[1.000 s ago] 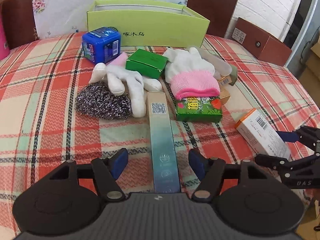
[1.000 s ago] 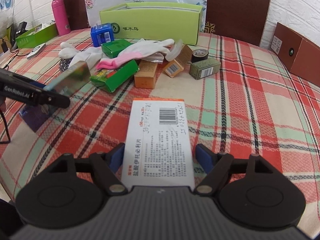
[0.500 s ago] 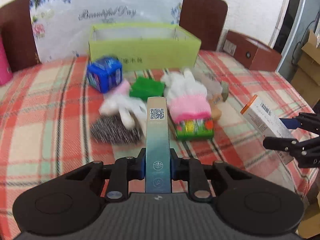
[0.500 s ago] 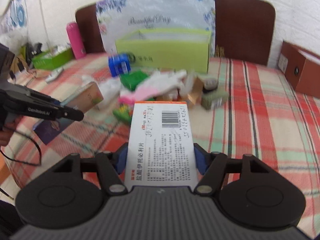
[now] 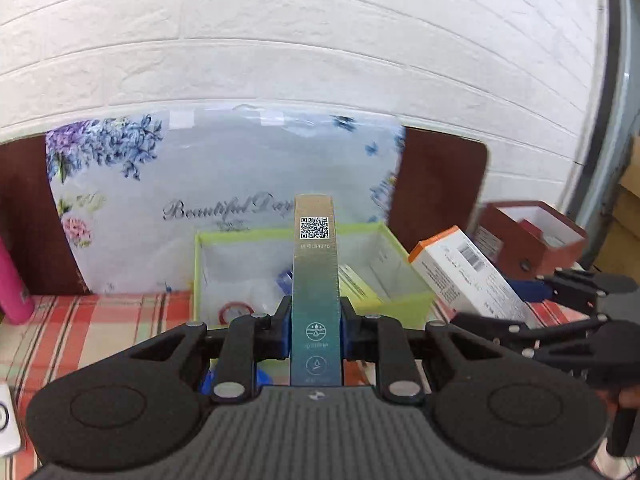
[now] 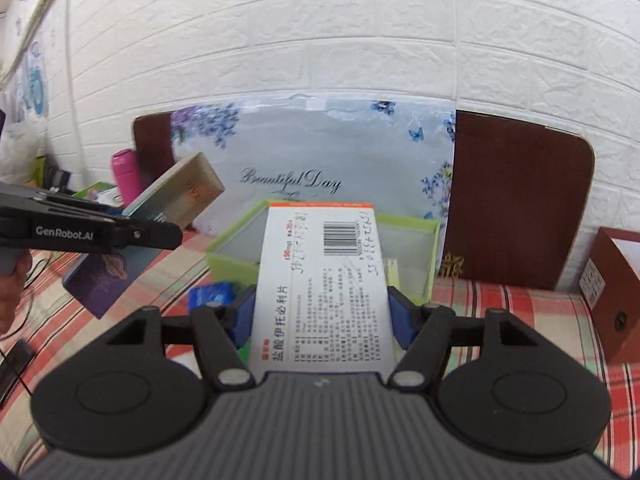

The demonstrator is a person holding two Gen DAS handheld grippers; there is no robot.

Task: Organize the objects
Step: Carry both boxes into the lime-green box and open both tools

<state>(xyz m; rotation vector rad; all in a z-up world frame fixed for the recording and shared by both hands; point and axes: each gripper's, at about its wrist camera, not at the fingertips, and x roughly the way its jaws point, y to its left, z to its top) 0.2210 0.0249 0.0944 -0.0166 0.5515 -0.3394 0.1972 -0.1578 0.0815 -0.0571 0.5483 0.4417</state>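
Both grippers carry loads toward the lime-green open cardboard box (image 5: 404,304) at twelve o'clock for dropping in: left gripper (image 5: 315,330) jaws clamped narrowly on the slim teal-gold carton (image 5: 315,280), right gripper (image 6: 322,314) jaws set wide, gripping the white orange-edged medicine box (image 6: 324,292).

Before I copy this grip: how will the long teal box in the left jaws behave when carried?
The long teal box looks like stiff card: its edges stay straight under the left gripper. It is probably light. Pinched near one end, with most of its length sticking out, it may pivot if bumped on the green bin.
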